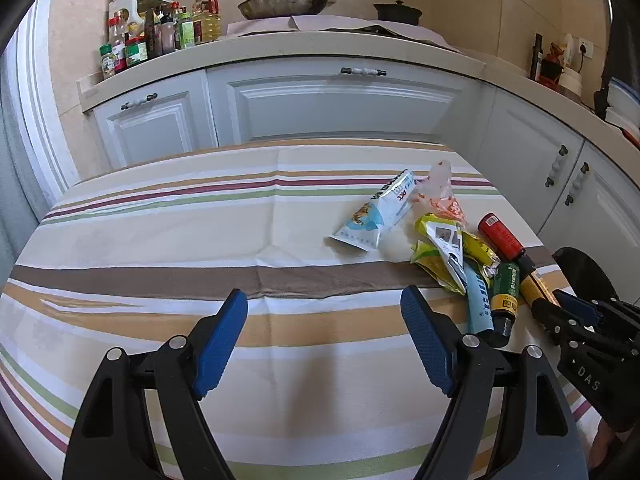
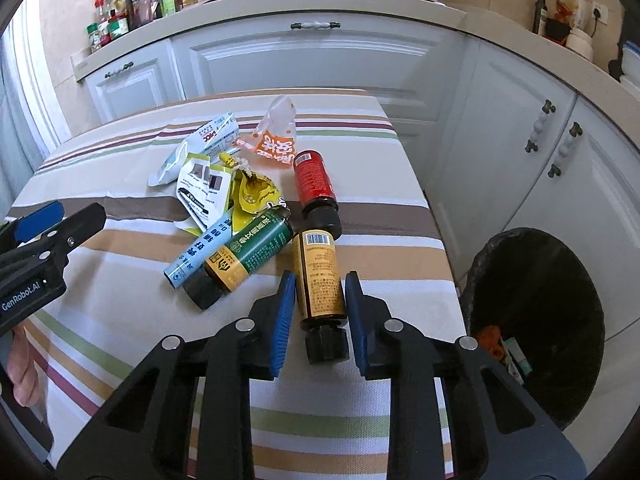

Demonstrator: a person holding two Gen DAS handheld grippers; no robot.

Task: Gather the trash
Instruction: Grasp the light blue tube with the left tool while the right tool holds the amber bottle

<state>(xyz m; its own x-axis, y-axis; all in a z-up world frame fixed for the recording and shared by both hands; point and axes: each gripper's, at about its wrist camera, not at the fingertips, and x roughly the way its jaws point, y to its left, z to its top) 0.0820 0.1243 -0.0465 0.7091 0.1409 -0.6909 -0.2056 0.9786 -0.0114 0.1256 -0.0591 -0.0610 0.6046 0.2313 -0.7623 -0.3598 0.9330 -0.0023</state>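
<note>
Blue-padded fingers of the right gripper [image 2: 316, 316] sit on either side of the yellow bottle [image 2: 320, 280], which lies on the striped tablecloth [image 2: 120, 312] with its black cap toward the camera. The pads look to be touching or almost touching the bottle's sides; whether they already squeeze it I cannot tell, and the bottle rests on the cloth, not lifted.

Just beyond it lies the red bottle [image 2: 314, 180], end to end with the yellow one, and to the left the green bottle [image 2: 244, 260] lies tilted next to a light blue tube [image 2: 200, 256]. Behind these is a loose heap of wrappers: a yellow packet [image 2: 256, 196], a white packet [image 2: 202, 192], a blue and white pouch [image 2: 200, 148] and an orange plastic bag [image 2: 276, 136].

The left gripper [image 1: 324, 340] hovers over a bare part of the cloth with its fingers spread wide and nothing between them, well to the left of the heap.

Off the right edge of the table stands the bin [image 2: 480, 272] with a black liner. A few small bits, one orange, show at its bottom, so some trash seems to be collected already. By my judgement the task is early: nearly the whole pile is left on the table, and the yellow bottle looks like the next piece to go.
</note>
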